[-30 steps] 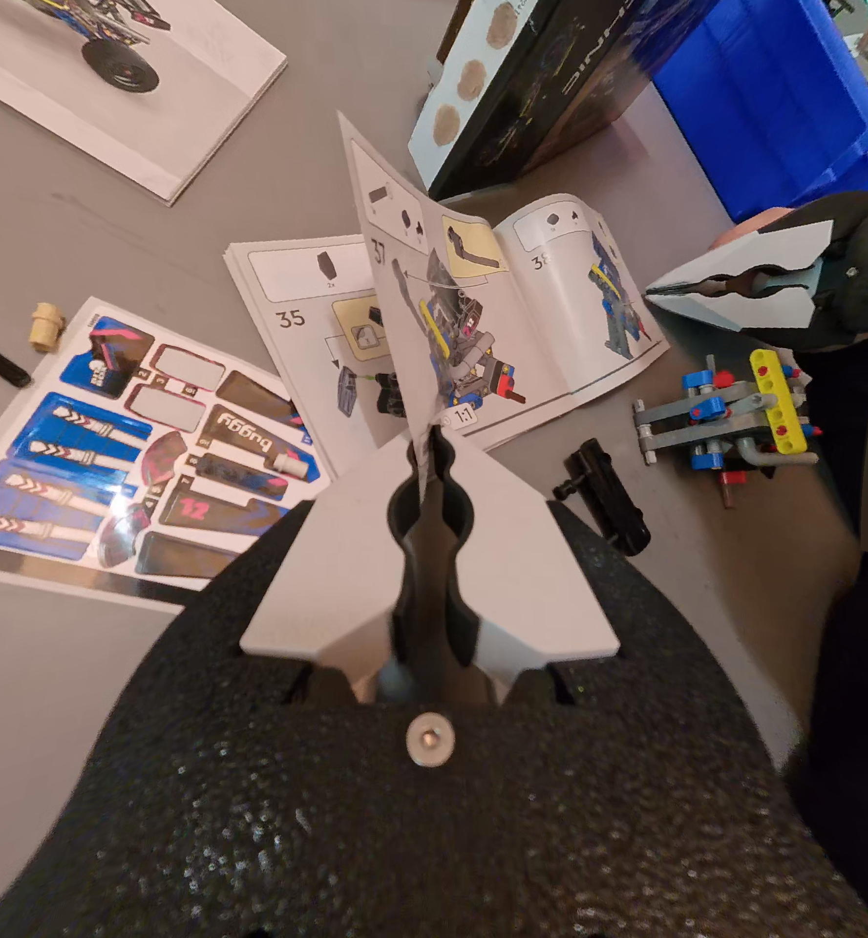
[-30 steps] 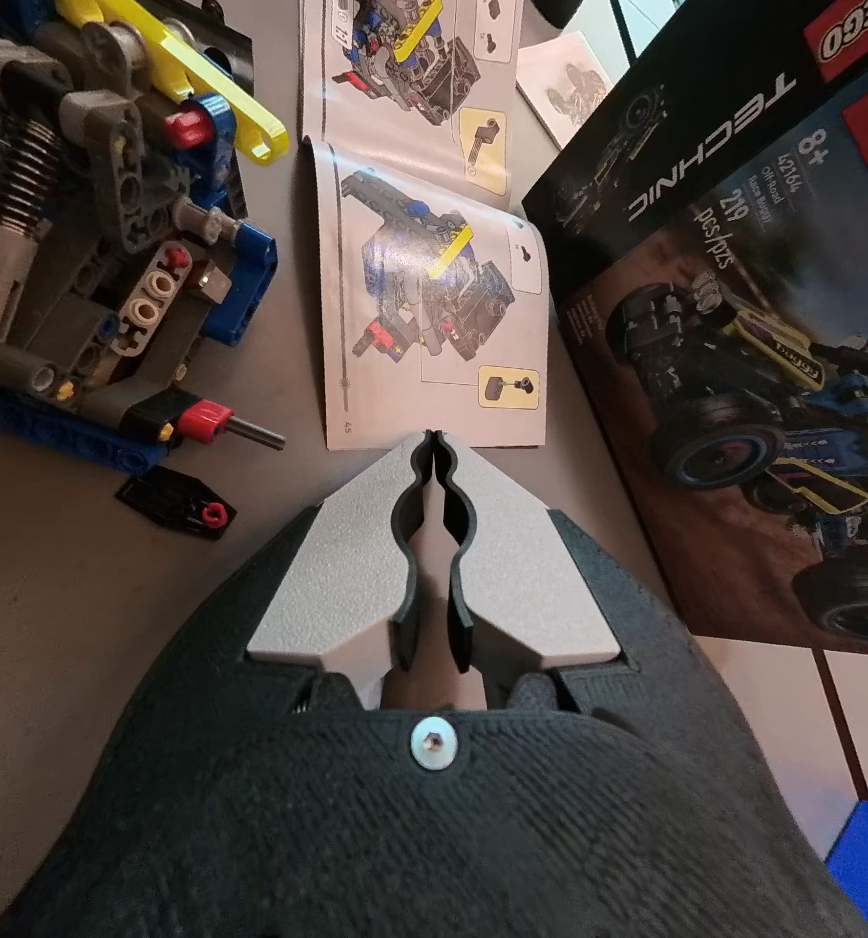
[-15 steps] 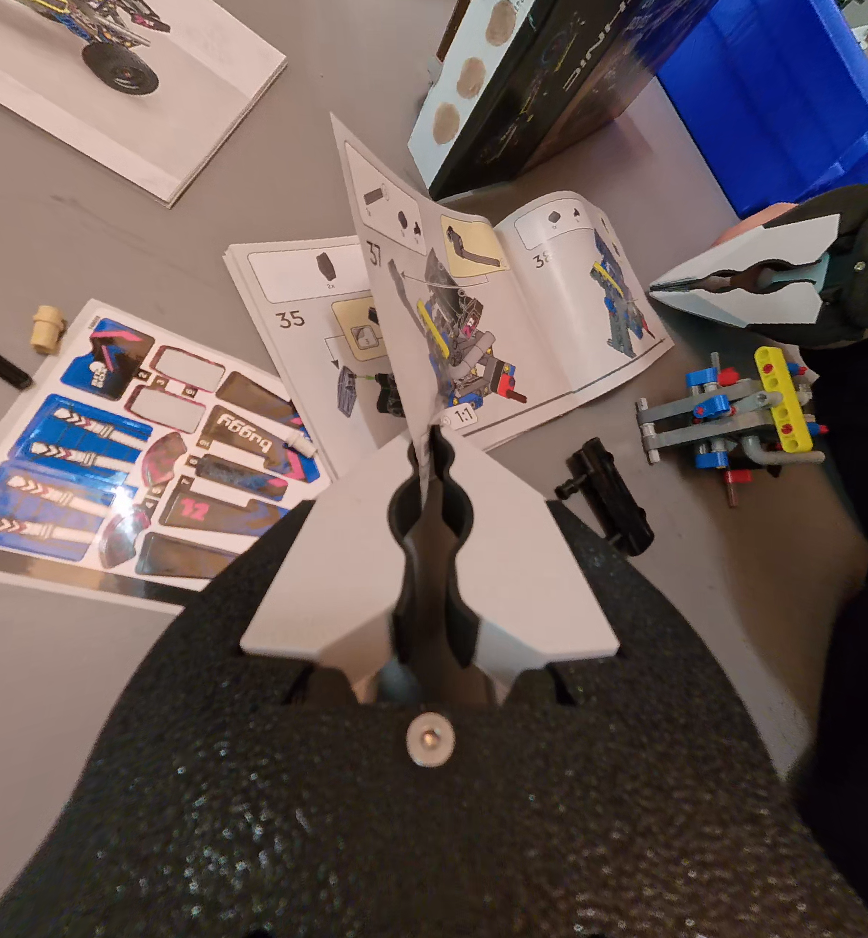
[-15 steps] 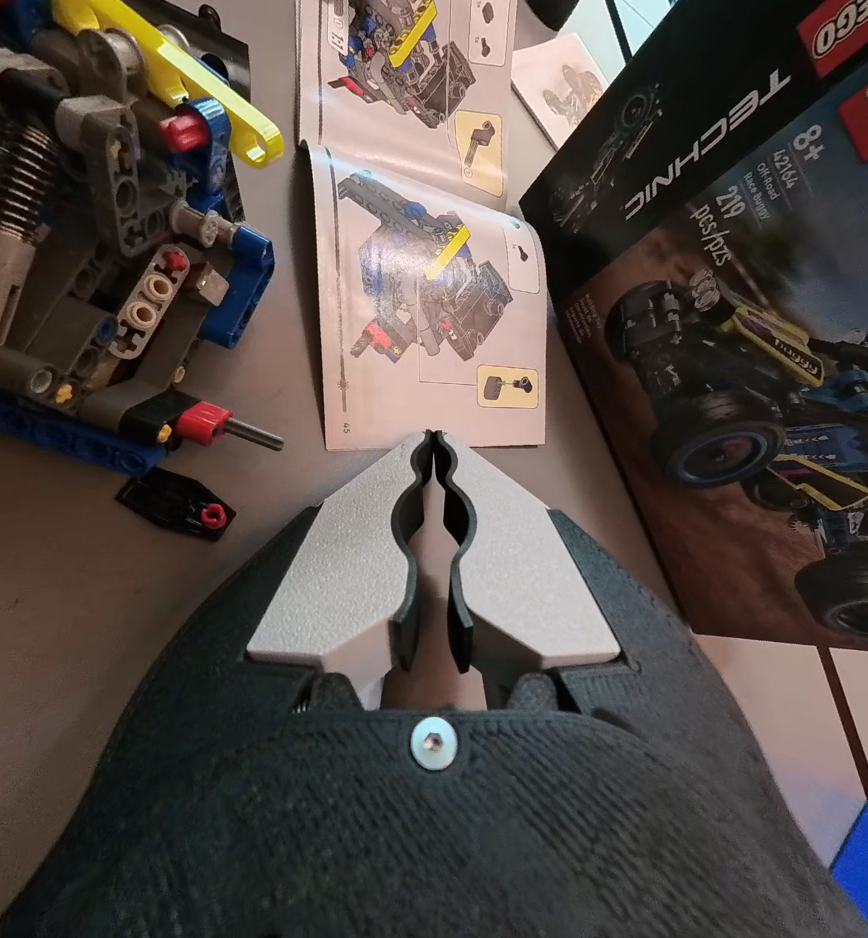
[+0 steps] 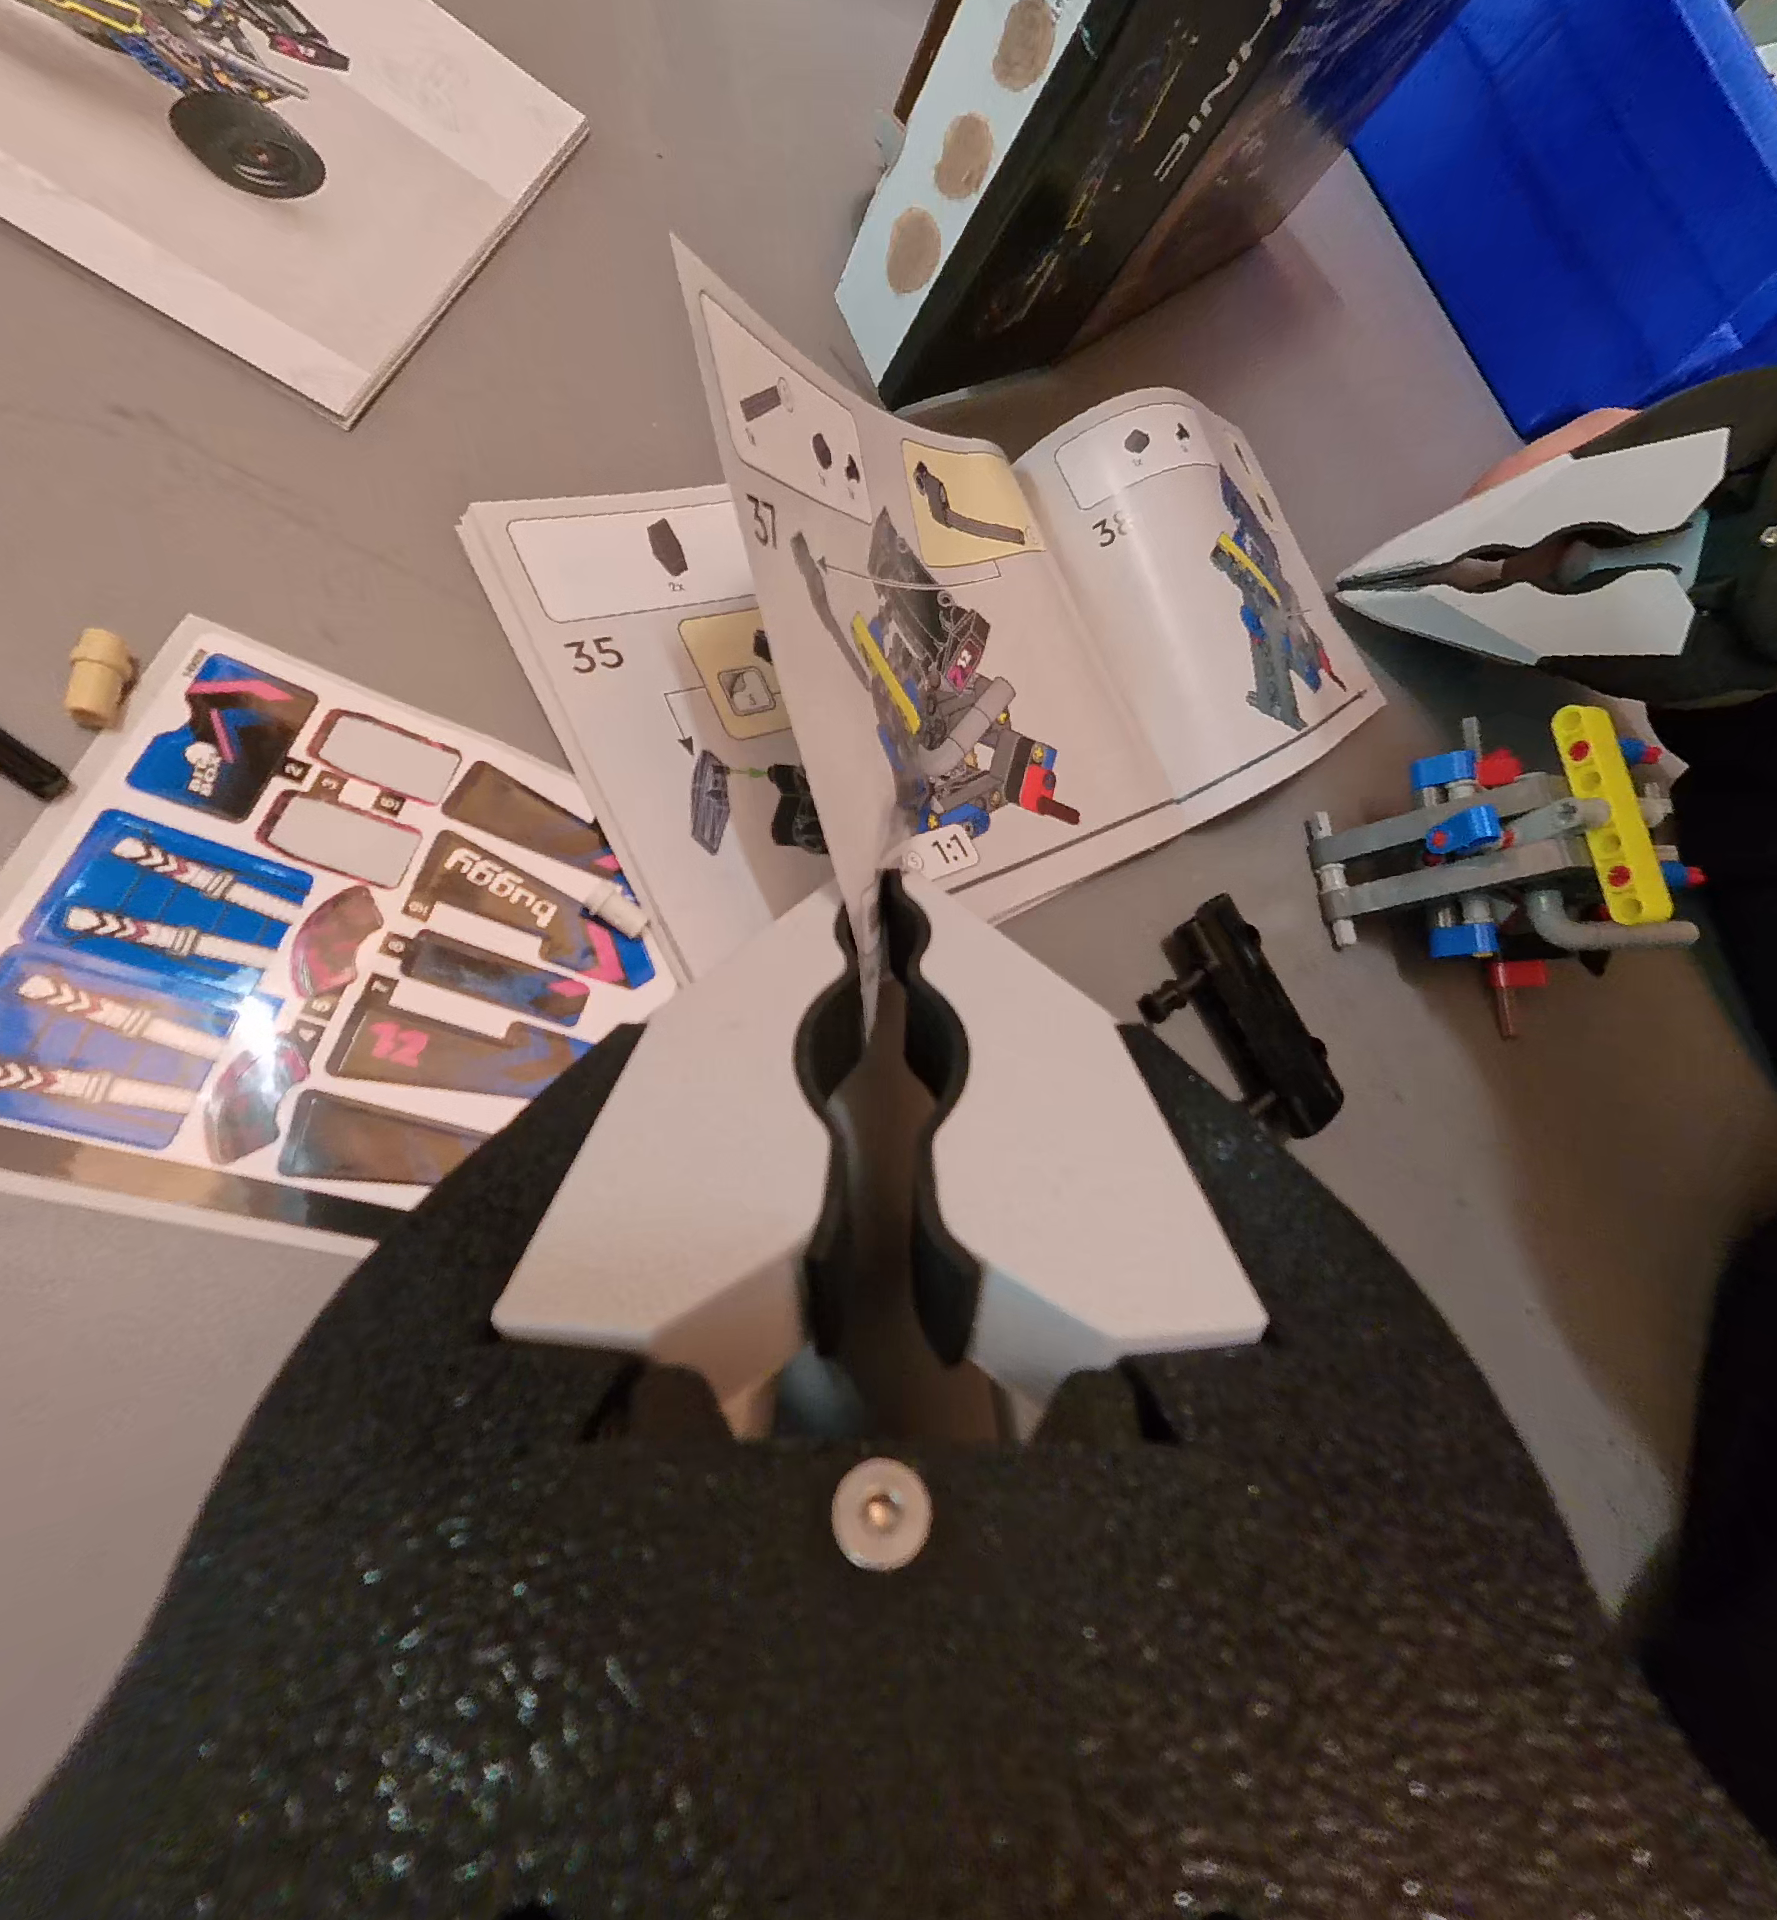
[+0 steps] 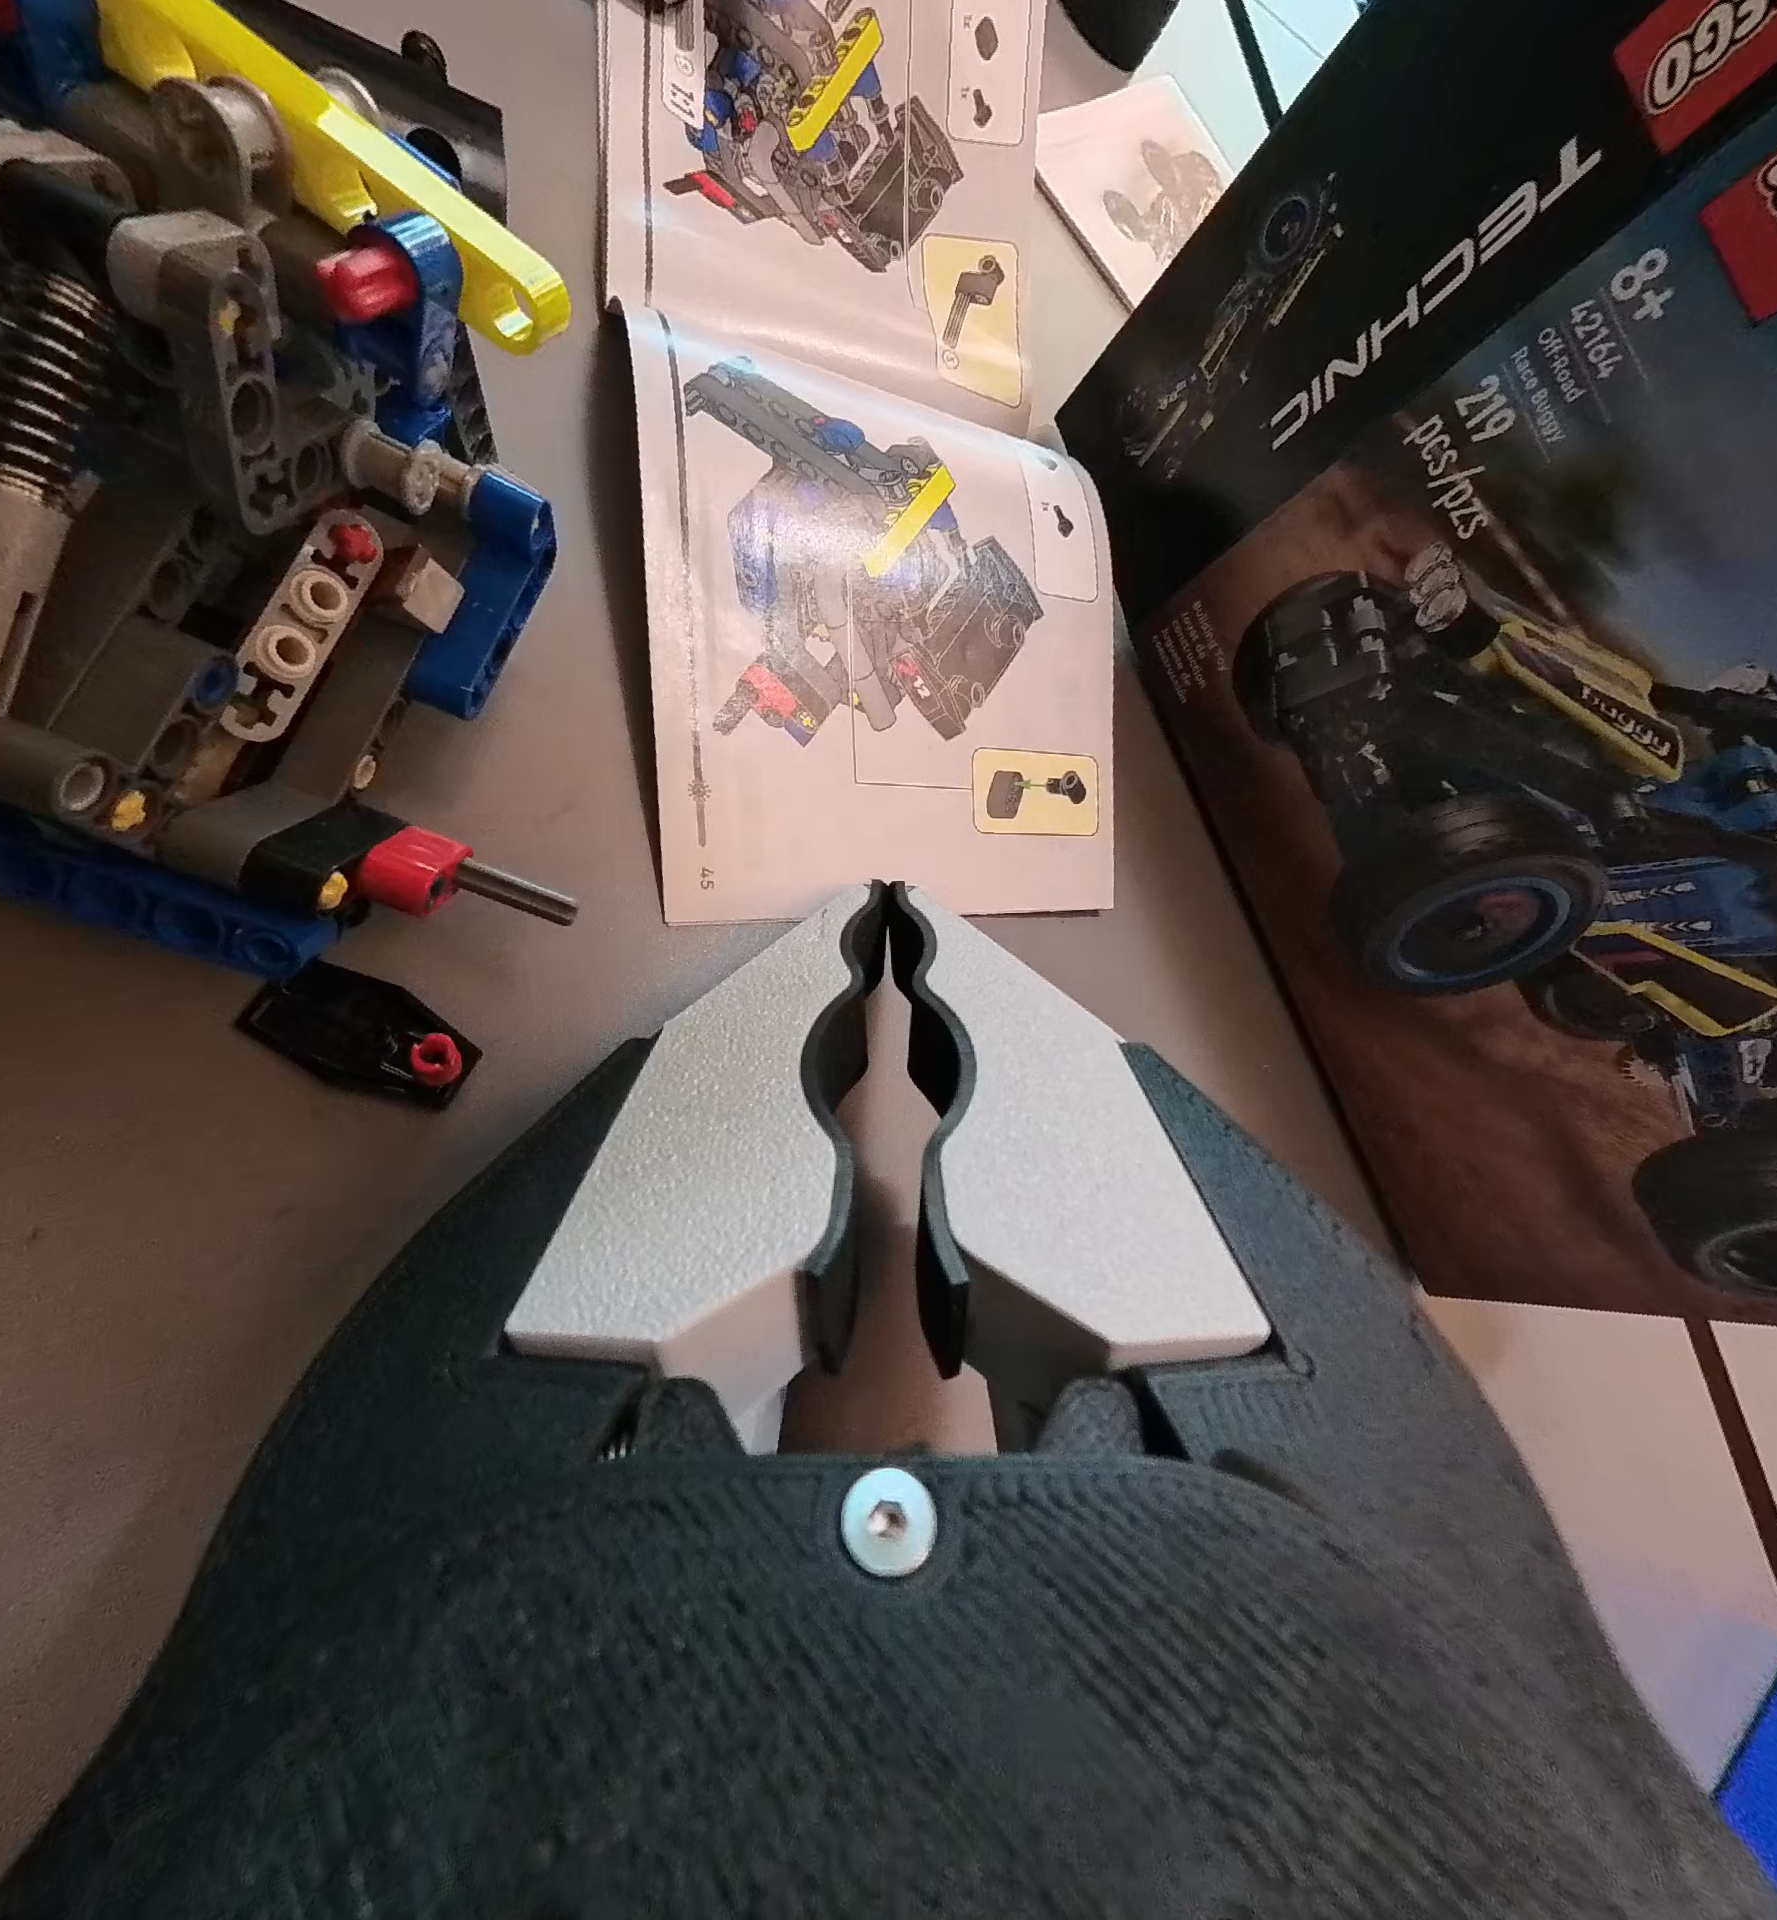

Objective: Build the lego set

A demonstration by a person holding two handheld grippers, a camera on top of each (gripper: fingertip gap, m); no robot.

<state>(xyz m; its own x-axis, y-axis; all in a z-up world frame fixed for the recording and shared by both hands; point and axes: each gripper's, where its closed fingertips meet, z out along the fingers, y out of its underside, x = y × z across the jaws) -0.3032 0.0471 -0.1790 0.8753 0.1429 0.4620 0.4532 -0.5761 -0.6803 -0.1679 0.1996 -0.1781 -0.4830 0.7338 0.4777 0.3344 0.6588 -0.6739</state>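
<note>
Our left gripper (image 5: 879, 894) has its jaws closed on the lower corner of one page (image 5: 811, 468) of the open instruction booklet (image 5: 1154, 644). The page stands up nearly on edge out of the jaws, lifted clear of the leaves that lie flat on either side of it.

Just left of these jaws lies the sticker sheet (image 5: 240, 914), its near corner tucked close under the booklet. Just right of them lies a loose black part (image 5: 1248, 1008), and beyond that a small grey, blue and yellow assembly (image 5: 1507, 852).

Our right gripper (image 6: 886, 894) has its jaws pressed together with nothing between them. The tips sit at the near edge of the booklet's right-hand page (image 6: 884, 623); we cannot tell whether they touch the paper. To the left of these jaws a flat black piece with a red pin (image 6: 354, 1029) lies on the desk (image 6: 136, 1299), in front of the assembly.

Room is tight ahead: the product box (image 6: 1486, 623) stands right against the booklet's far and right side, with a blue bin (image 5: 1611, 177) behind it. Bare desk opens on the near side of both grippers, and far left past a second booklet (image 5: 240, 156).
</note>
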